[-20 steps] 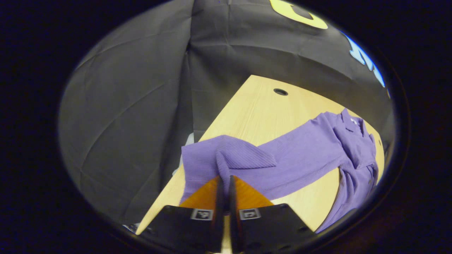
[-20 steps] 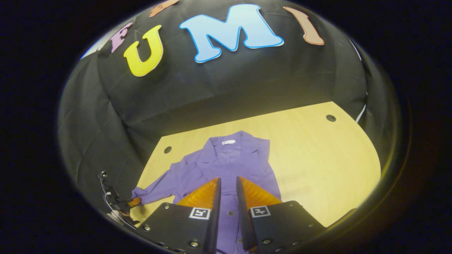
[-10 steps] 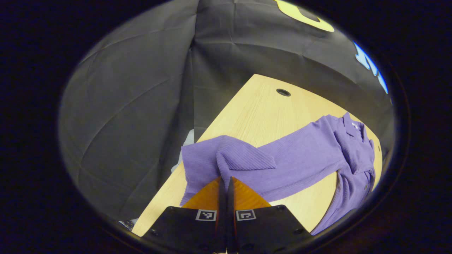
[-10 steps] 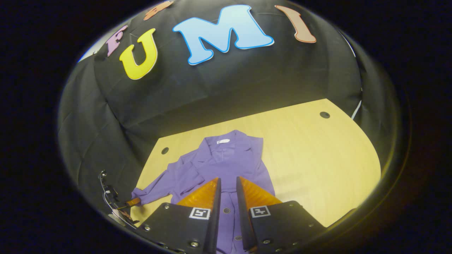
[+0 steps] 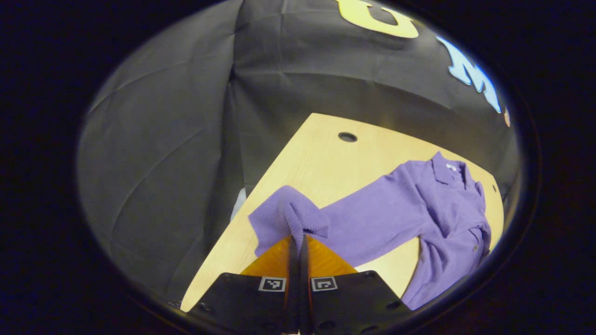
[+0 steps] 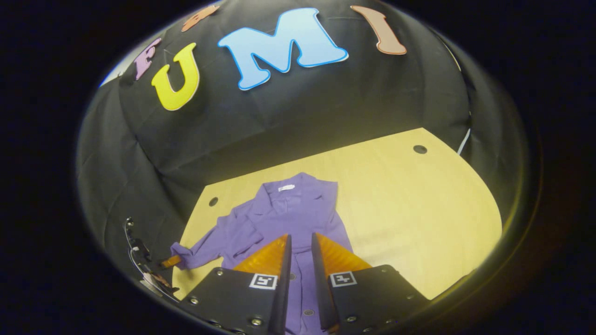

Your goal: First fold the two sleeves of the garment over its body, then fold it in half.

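A purple button-up garment [image 6: 298,214] lies flat on the wooden table [image 6: 419,209], collar [image 6: 285,188] toward the wall. Its left sleeve [image 5: 372,209] stretches out toward the table's left edge. My left gripper [image 5: 298,238] is shut on that sleeve's cuff [image 5: 288,218], which is bunched and lifted a little; the right gripper view shows this gripper [image 6: 171,261] at the cuff [image 6: 184,256]. My right gripper [image 6: 301,242] hovers over the buttoned front of the body, fingers a narrow gap apart with nothing held. The garment's right side [image 6: 342,223] ends in a straight edge.
The table [image 5: 326,158] has small round holes near its far corners [image 5: 347,137] [image 6: 420,149] [image 6: 213,201]. Black cloth walls close it in at the back and left. Bare wood lies to the right of the garment.
The left gripper closed fully on the cuff and drew it up and inward, bunching the sleeve end. The right gripper drifted slightly back over the body.
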`<state>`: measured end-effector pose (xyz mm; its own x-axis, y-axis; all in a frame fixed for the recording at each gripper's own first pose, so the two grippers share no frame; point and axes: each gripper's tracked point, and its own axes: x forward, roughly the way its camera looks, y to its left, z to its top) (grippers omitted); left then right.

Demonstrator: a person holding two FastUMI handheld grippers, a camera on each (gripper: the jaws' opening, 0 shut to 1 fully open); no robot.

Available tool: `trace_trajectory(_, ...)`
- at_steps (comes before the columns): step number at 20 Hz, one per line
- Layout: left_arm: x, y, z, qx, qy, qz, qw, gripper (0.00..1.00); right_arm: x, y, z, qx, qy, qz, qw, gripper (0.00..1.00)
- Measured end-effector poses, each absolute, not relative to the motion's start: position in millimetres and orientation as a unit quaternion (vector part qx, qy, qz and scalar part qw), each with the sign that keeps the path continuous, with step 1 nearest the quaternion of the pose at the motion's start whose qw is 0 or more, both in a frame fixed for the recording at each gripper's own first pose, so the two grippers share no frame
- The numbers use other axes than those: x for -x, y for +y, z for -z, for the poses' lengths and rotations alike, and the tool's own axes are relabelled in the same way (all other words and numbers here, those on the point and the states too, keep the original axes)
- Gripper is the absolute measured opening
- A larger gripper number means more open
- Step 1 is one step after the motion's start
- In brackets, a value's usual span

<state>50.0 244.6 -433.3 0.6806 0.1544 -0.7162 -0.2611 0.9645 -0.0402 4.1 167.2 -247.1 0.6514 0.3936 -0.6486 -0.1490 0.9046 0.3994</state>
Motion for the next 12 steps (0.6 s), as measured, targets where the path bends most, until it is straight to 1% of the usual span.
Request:
trace_trajectory(5,-88,203,393,0.069,0.352,-0.075,0.930,0.06,-1,157,250,-0.163,0.389,-0.147,0.895,0.27)
trace_trajectory(12,-140,102,351,0.061,0.315,0.003,0.947,0.06,9,123,255,-0.180,0.386,-0.121,0.897,0.27)
